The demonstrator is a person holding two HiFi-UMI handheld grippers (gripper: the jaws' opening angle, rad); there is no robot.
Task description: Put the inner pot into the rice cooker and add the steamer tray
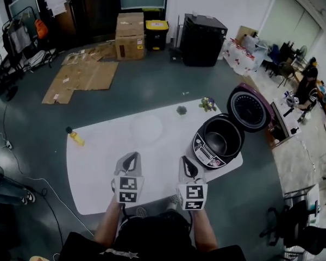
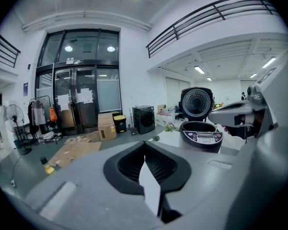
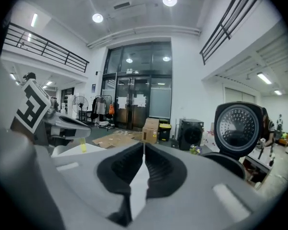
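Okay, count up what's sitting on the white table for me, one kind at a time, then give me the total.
Rice cooker, lid open: 1
Yellow bottle: 1
Small plants: 2
Faint round shape, too pale to identify: 1
Total: 5

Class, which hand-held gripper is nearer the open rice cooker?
The right hand-held gripper, just beside the rice cooker; the left hand-held gripper is farther off.

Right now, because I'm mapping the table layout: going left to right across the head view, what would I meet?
yellow bottle → left gripper → right gripper → rice cooker, lid open
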